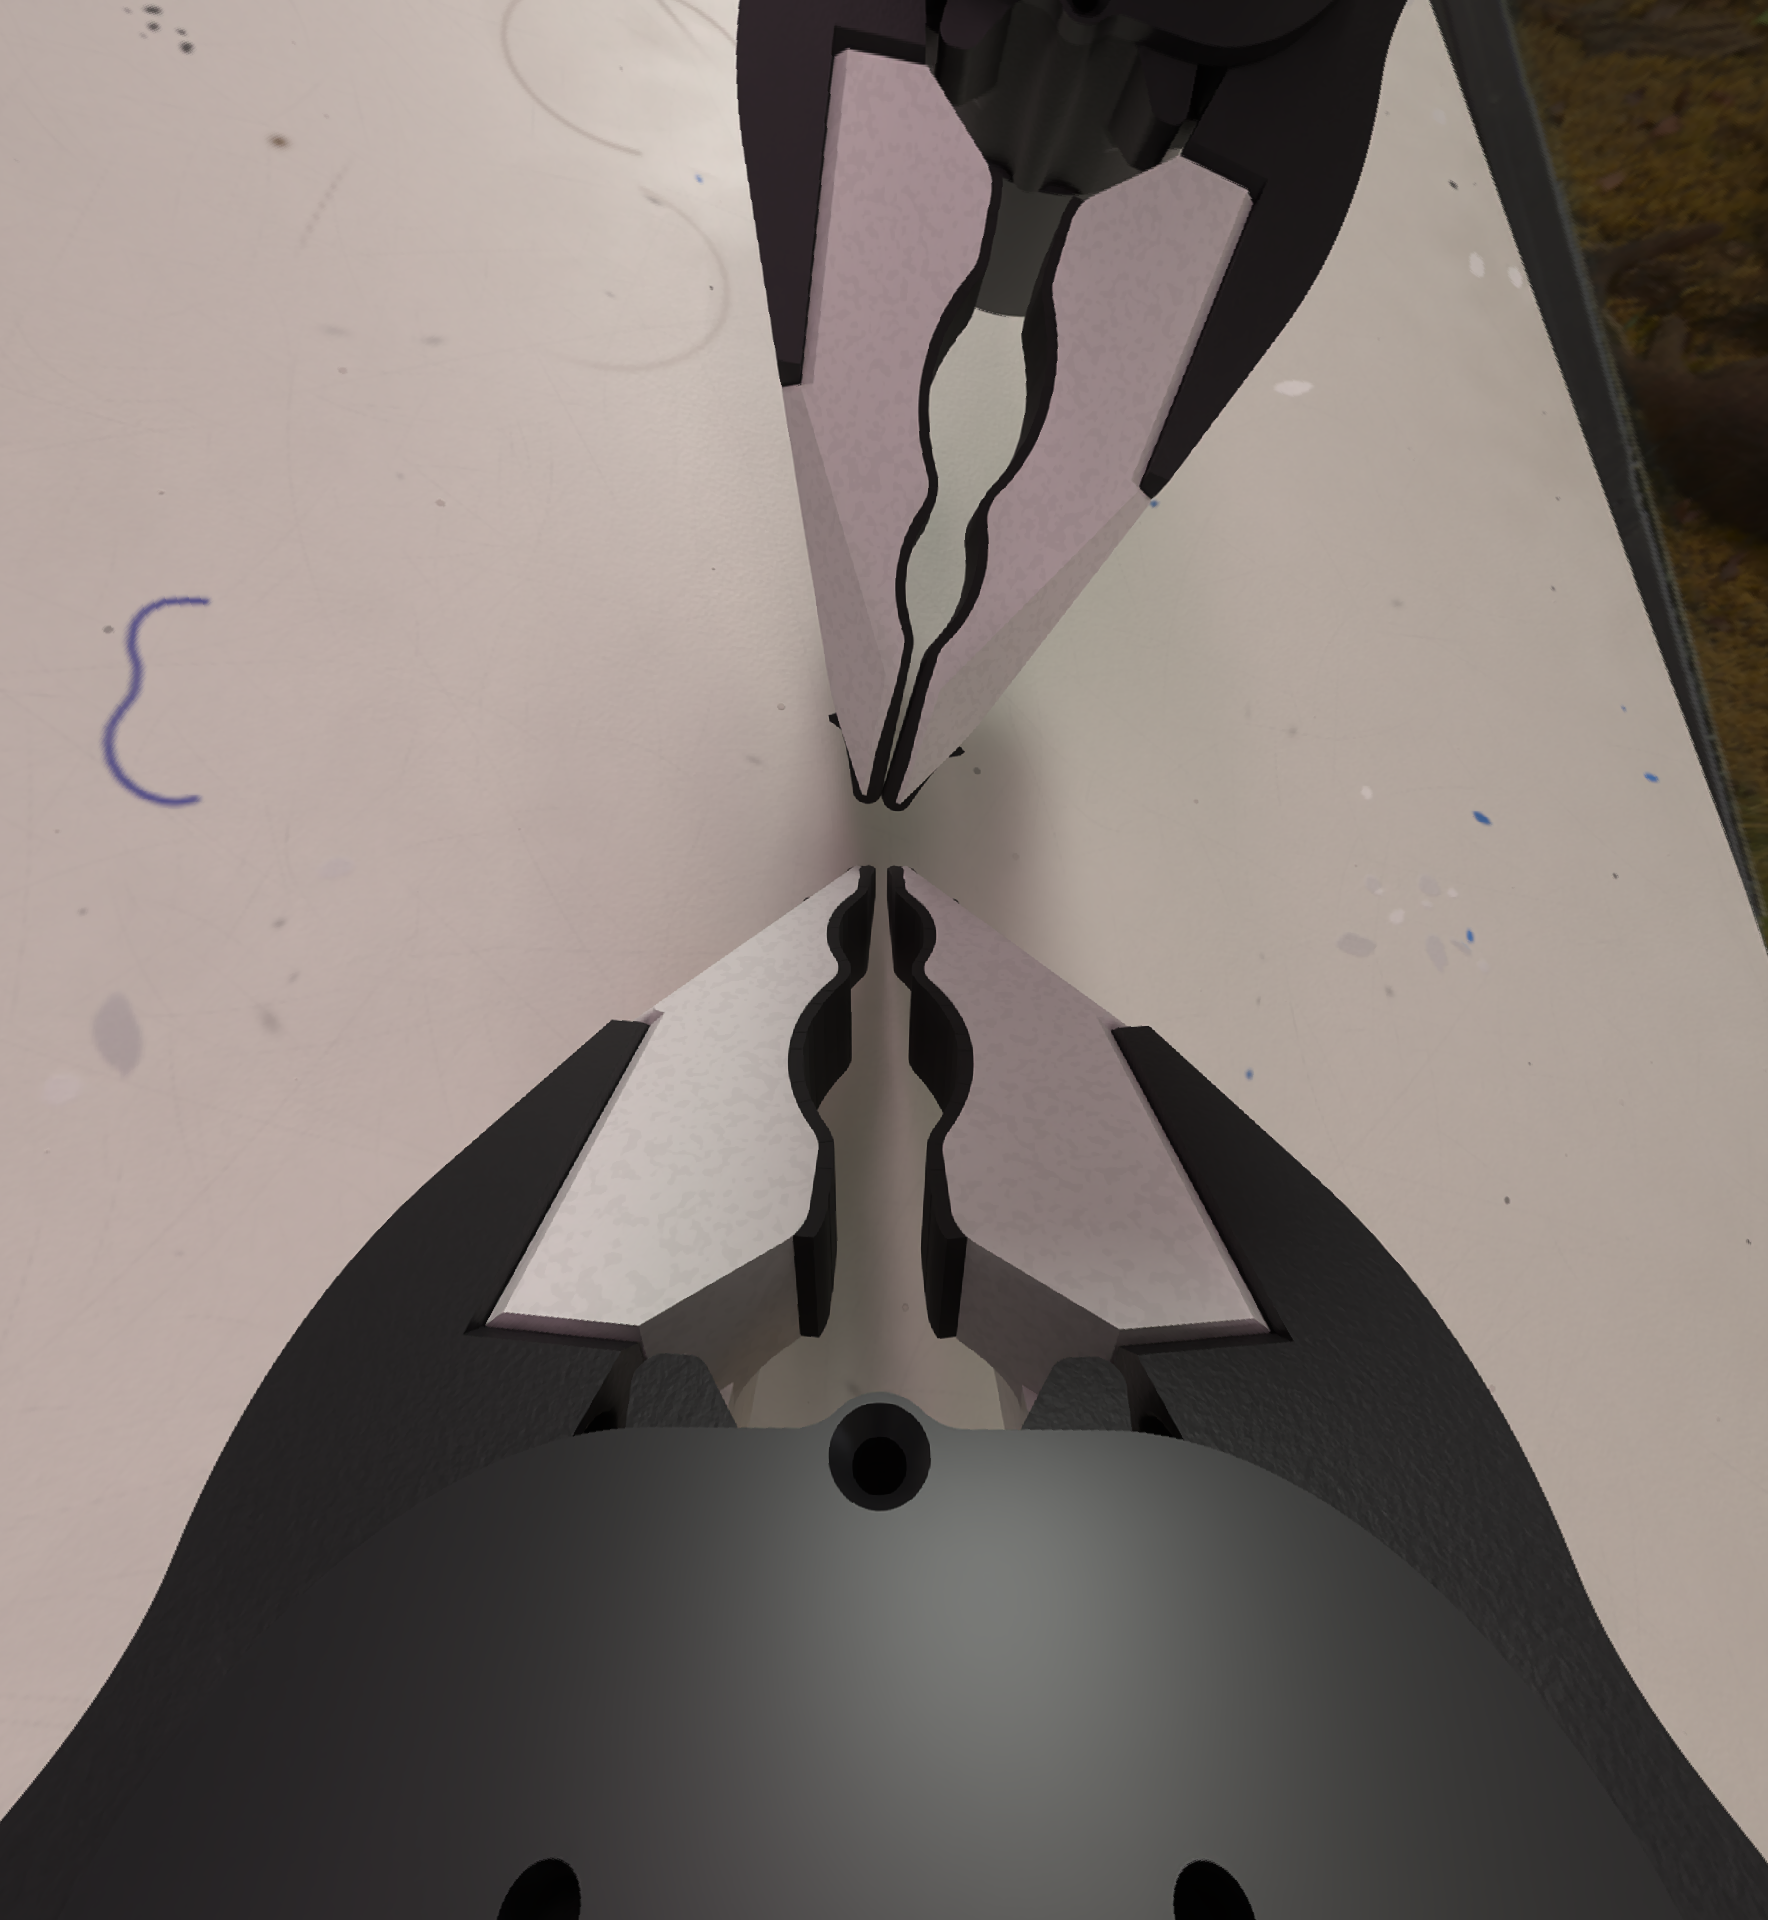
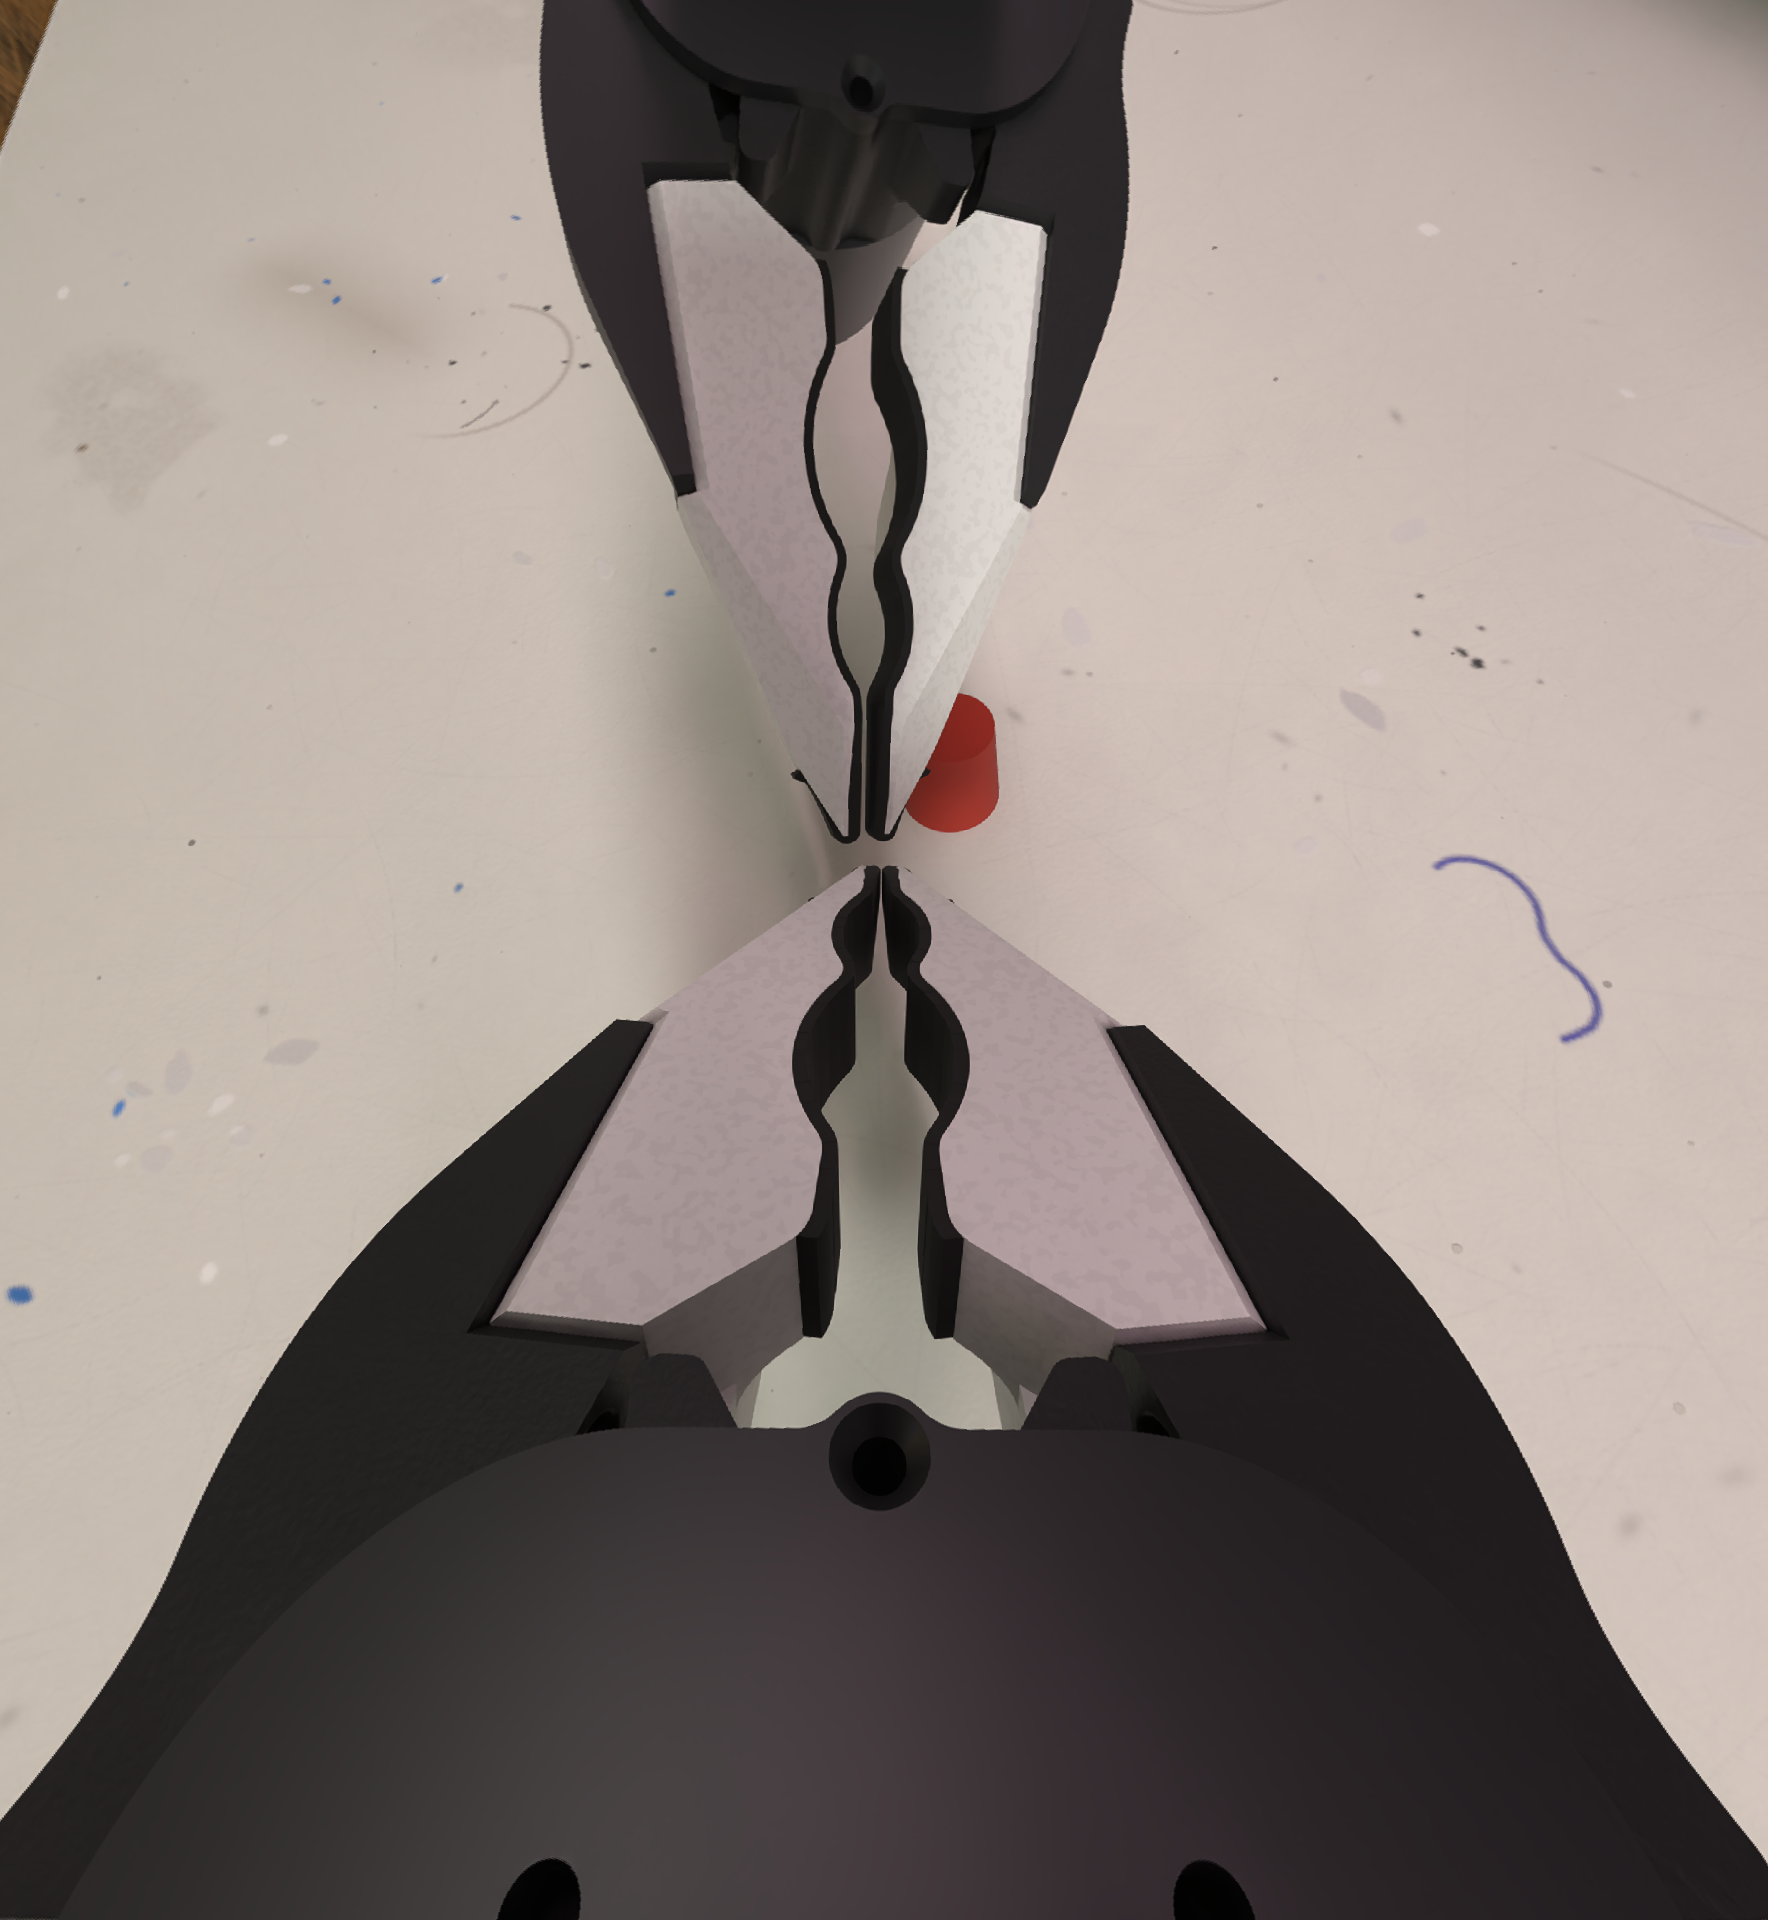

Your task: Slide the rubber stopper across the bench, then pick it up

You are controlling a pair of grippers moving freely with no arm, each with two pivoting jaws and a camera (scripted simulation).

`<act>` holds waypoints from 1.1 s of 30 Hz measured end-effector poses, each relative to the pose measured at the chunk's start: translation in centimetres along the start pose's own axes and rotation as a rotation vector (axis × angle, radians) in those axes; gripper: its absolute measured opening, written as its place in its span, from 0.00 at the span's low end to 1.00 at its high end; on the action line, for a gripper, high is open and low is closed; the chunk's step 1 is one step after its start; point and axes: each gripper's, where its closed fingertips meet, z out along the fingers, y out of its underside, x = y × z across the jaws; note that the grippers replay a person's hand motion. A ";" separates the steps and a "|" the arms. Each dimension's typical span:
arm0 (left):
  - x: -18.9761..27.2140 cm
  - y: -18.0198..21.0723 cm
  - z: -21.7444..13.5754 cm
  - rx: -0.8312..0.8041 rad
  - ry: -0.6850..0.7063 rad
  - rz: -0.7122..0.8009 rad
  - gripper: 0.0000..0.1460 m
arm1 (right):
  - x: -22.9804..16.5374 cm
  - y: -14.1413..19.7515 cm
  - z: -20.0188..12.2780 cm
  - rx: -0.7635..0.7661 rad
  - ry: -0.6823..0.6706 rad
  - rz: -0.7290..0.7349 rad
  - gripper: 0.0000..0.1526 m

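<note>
Bench (image 2: 1482, 1351) first: pale, scuffed top, flecked with blue and white paint, a blue pen squiggle (image 2: 1529, 940) off to one side; its dark edge strip (image 1: 1586, 343) shows in the left wrist view, with mossy ground beyond.

Right gripper (image 2: 880, 871): fingers drawn together, only a hairline slit between the tips, nothing held. Left gripper (image 2: 864, 831) faces it nose to nose, tips near but apart; likewise pressed closed and empty.

Rubber stopper (image 2: 955, 774): small, red, a tapered plug standing on the bench, its axis upright as far as can be judged. It sits just beside the left gripper's tips, partly hidden behind one finger; whether they touch cannot be told. From the right gripper it lies slightly ahead and to the right. The left wrist view does not show it at all.

Judgement: left gripper is nearer and placed for a sideways push with its closed tips. Pick-up would then need the fingers parted.
</note>
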 end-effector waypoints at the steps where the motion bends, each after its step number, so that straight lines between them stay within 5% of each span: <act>1: 0.0 0.1 0.0 -0.002 0.005 0.000 0.01 | 0.0 0.1 0.0 -0.002 -0.001 -0.005 0.00; 33: 0.4 0.2 0.0 0.020 0.037 0.014 0.01 | -0.4 -0.1 0.0 0.036 -0.004 -0.041 0.00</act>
